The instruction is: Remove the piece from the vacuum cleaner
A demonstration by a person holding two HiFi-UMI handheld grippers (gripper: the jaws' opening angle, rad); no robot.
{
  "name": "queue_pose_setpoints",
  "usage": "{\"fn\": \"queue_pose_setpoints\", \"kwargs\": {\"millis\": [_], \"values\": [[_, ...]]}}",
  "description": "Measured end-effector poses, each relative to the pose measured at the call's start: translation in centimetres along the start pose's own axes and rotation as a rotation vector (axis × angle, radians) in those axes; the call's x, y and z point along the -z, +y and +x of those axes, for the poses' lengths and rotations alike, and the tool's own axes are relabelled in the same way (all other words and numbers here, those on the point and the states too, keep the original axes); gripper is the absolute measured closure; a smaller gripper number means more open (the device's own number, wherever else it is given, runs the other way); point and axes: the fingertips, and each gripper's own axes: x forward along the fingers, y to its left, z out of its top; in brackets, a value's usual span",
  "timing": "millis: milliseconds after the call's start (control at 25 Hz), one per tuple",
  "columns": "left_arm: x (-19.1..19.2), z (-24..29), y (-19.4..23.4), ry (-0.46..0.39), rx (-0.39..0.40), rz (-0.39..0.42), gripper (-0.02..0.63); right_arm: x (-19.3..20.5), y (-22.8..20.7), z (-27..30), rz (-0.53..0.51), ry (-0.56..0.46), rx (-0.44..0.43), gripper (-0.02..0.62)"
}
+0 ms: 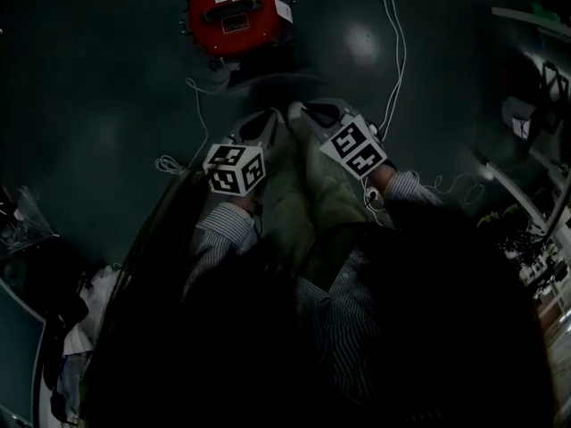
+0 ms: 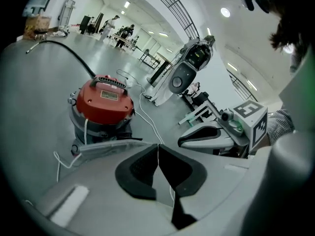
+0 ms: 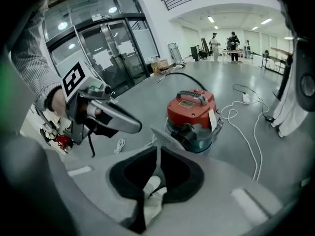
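Note:
A red-lidded canister vacuum cleaner (image 1: pixel 234 12) stands on the dark floor ahead of both grippers. In the left gripper view the vacuum (image 2: pixel 104 102) sits up and to the left of the jaws. In the right gripper view the vacuum (image 3: pixel 191 113) shows its black front port and a white tag. My left gripper (image 1: pixel 266 119) and right gripper (image 1: pixel 302 112) hang side by side, well short of it, pointing at it. The left gripper (image 2: pixel 158 146) has its pads together and holds nothing. On the right gripper (image 3: pixel 158 149) the pads stand all but touching, with nothing between them.
A white cable (image 1: pixel 393 52) loops over the floor right of the vacuum. A black hose (image 2: pixel 74 58) trails behind it. Shelving (image 1: pixel 535 150) lines the right side, with bags and clutter at lower left (image 1: pixel 36 266). People stand far off at tables (image 3: pixel 224 41).

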Motion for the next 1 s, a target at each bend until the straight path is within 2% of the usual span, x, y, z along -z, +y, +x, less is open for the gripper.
{"fn": "queue_pose_setpoints", "kwargs": {"millis": [120, 280, 440, 600, 680, 840, 880, 1000], "values": [[0.4, 2.8, 3.3, 0.022, -0.033, 0.09, 0.581, 1.7, -2.6, 3.2, -0.021, 0.023, 0.013, 0.575], [0.0, 5.7, 7.0, 0.036, -0.085, 0.208, 0.514, 3.3, -5.6, 6.2, -0.053, 0.061, 0.062, 0.569], [-0.4, 7.5, 8.9, 0.067, -0.125, 0.37, 0.463, 3.3, -7.5, 7.8, -0.117, 0.067, 0.106, 0.519], [0.3, 8.6, 9.6, 0.163, -0.131, 0.539, 0.429, 4.1, -8.2, 9.2, -0.172, 0.114, 0.088, 0.497], [0.9, 9.0, 10.4, 0.23, -0.149, 0.608, 0.385, 4.6, -8.2, 10.0, -0.206, 0.15, 0.065, 0.495], [2.0, 9.8, 11.9, 0.348, -0.176, 0.694, 0.394, 5.8, -8.7, 11.1, -0.253, 0.217, 0.08, 0.495], [2.2, 10.0, 12.1, 0.368, -0.168, 0.693, 0.467, 5.9, -8.9, 11.3, -0.248, 0.224, 0.088, 0.512], [2.6, 10.5, 12.2, 0.397, -0.139, 0.675, 0.507, 5.6, -9.1, 11.3, -0.23, 0.226, 0.099, 0.54]]}}
